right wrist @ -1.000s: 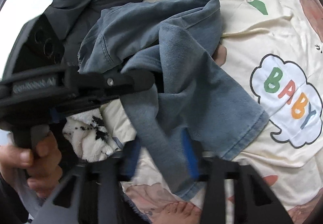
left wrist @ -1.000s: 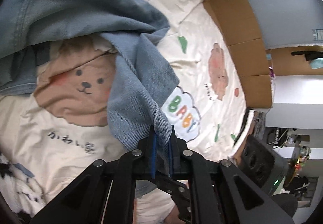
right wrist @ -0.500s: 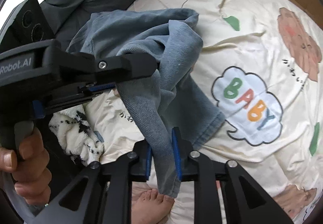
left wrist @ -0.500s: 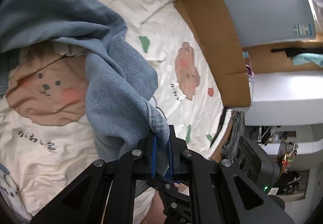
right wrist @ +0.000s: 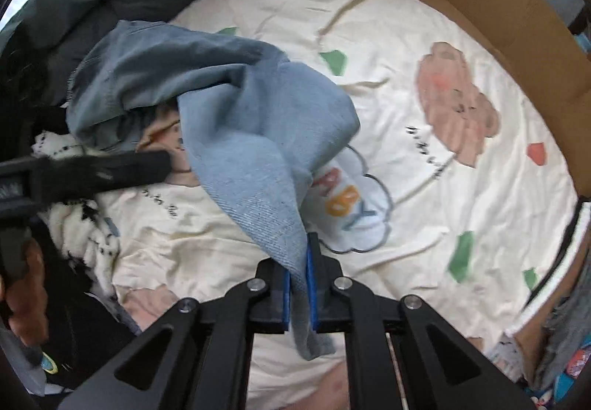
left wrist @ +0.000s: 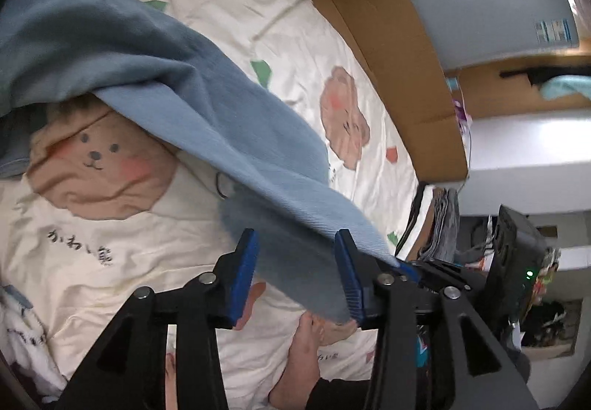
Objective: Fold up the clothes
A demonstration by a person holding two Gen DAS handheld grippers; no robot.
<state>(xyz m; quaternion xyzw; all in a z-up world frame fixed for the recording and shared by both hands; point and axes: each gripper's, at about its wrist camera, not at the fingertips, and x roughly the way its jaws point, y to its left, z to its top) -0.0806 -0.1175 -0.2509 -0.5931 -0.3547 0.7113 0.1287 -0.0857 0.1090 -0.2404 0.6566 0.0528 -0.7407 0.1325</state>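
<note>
Between the right gripper (right wrist: 298,284) pads, clamped tight: blue denim garment (right wrist: 236,122), draped ahead over bear-print bedsheet (right wrist: 424,188). Left gripper (left wrist: 295,277) spread wide, denim hanging loose between.

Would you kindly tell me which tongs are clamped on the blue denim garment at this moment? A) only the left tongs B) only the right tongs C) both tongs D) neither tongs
B: the right tongs are pinched shut on a fold of the blue denim garment, while the left tongs stand wide open, the cloth merely passing between their blue pads.
</note>
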